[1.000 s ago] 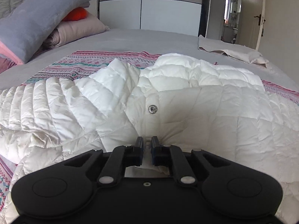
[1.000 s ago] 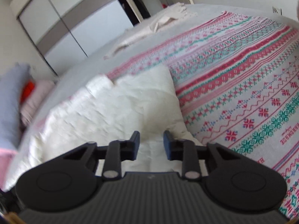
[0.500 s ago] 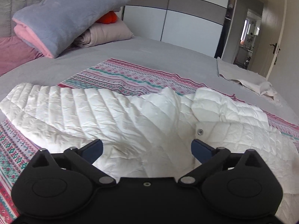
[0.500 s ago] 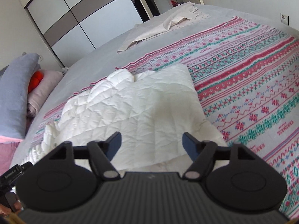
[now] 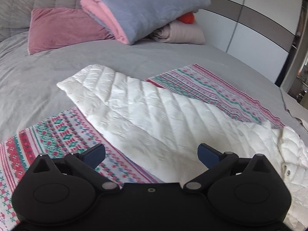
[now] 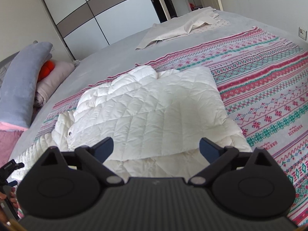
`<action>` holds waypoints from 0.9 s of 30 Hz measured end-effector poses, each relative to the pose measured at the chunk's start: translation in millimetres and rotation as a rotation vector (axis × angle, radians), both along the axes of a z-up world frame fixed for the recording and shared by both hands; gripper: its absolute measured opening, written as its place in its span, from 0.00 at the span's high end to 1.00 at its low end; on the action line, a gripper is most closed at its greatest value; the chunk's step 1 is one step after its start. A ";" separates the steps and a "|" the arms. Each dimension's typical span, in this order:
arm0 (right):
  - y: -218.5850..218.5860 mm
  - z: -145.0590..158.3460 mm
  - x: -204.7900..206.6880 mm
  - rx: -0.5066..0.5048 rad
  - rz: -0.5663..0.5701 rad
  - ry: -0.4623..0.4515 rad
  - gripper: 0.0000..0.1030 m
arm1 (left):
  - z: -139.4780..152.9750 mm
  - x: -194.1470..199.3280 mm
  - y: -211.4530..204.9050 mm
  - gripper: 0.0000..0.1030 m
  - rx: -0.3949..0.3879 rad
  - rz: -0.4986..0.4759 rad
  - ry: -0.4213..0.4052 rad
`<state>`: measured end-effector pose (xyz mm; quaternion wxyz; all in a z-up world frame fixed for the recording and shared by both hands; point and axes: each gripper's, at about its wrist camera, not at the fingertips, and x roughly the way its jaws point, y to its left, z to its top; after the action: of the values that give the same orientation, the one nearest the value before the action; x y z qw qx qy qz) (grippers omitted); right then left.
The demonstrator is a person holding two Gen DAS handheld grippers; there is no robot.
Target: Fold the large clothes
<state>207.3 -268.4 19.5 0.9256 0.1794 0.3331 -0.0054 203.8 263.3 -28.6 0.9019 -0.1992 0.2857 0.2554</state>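
A white quilted puffer jacket lies on a patterned blanket on the bed, with one side folded over its body. Its sleeve stretches out to the far left in the left wrist view. My left gripper is open and empty, above the near edge of the sleeve. My right gripper is open and empty, above the near hem of the folded jacket. A metal snap shows on the jacket's left part.
The grey bed cover surrounds the blanket. A pink pillow and a folded grey-pink blanket lie at the head. A beige cloth lies at the far side. A wardrobe stands behind.
Both grippers have opened and let go of the jacket. The left gripper has swung left toward the spread sleeve. The right gripper has pulled back a little from the jacket.
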 end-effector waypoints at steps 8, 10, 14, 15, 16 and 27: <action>9.5 -5.5 5.3 -0.034 0.023 0.015 0.05 | -37.4 -14.1 85.3 0.07 -0.198 0.200 -0.174; 9.5 -6.6 5.2 -0.037 0.024 0.018 0.05 | -40.3 -16.0 94.1 0.19 -0.182 0.211 -0.223; 8.5 -6.9 3.4 -0.043 0.024 0.018 0.05 | -45.8 -15.5 112.1 0.58 -0.268 0.198 -0.302; 7.9 -6.5 2.8 -0.042 0.024 0.016 0.05 | -48.8 -17.1 116.3 0.69 -0.312 0.207 -0.329; 7.6 -5.9 2.1 -0.042 0.024 0.013 0.05 | -50.4 -18.9 118.3 0.76 -0.339 0.221 -0.350; -5.5 2.8 1.2 -0.014 -0.008 -0.023 0.05 | 38.0 -13.7 46.3 0.94 -0.146 0.016 -0.552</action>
<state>208.4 -273.9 22.4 0.9306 0.1743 0.3217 -0.0092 190.2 309.6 9.3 0.9267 -0.3280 0.0455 0.1776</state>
